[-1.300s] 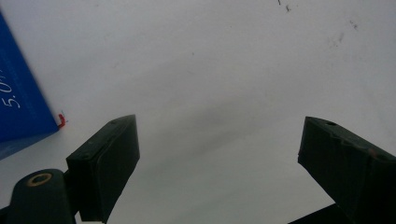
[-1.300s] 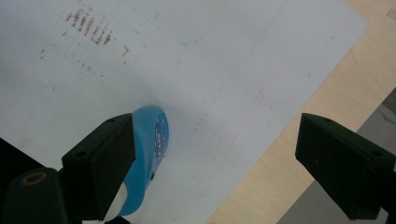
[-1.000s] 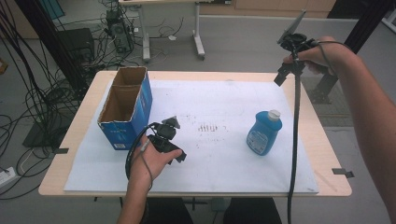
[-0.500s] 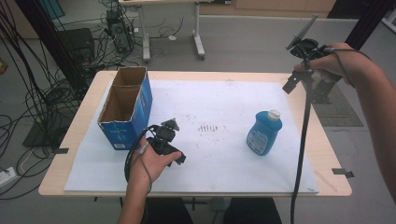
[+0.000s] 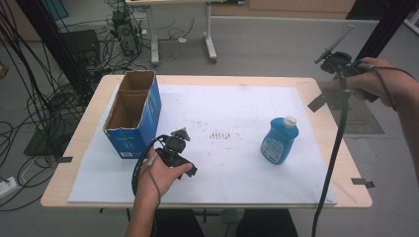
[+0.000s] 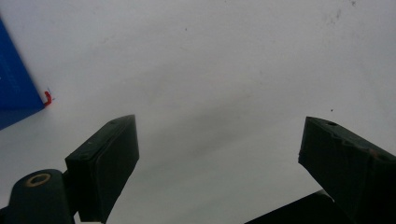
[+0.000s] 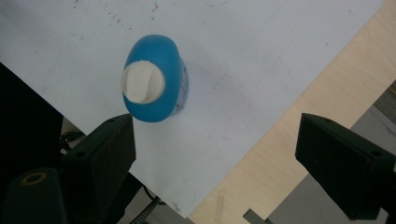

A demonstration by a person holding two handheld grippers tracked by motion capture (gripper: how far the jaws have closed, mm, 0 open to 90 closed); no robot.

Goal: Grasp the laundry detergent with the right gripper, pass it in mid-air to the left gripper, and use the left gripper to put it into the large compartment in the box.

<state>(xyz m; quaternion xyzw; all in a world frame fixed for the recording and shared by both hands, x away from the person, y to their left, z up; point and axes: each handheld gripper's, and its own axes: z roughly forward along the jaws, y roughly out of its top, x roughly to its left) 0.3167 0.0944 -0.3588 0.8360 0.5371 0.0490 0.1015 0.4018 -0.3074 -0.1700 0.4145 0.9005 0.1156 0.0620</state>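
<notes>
Left gripper: the black left gripper [image 5: 180, 136] sat low at the near side of the counter, held in the person's left hand [image 5: 160, 173]. Its jaws were spread wide apart with nothing between them, right over the big white sheet [image 6: 224, 70].
White sheet: it covered most of the light wooden counter [image 5: 79, 148], and had small dark marks near its middle.
Cardboard box: the open blue cardboard box with a brown inside [image 5: 133, 116] stood on the left part of the sheet, just beside the left gripper. Its blue corner [image 6: 16, 88] showed in the left gripper view.
Bottle: the blue plastic bottle with a white cap [image 5: 279, 140] stood upright on the right part of the sheet, well apart from the box. The right gripper view looked down on its cap [image 7: 154, 84].
Right gripper: the black right gripper [image 5: 321, 101] was held up in the air in the right hand [image 5: 373, 81], past the far right corner of the counter. Its jaws were spread wide and held nothing.
</notes>
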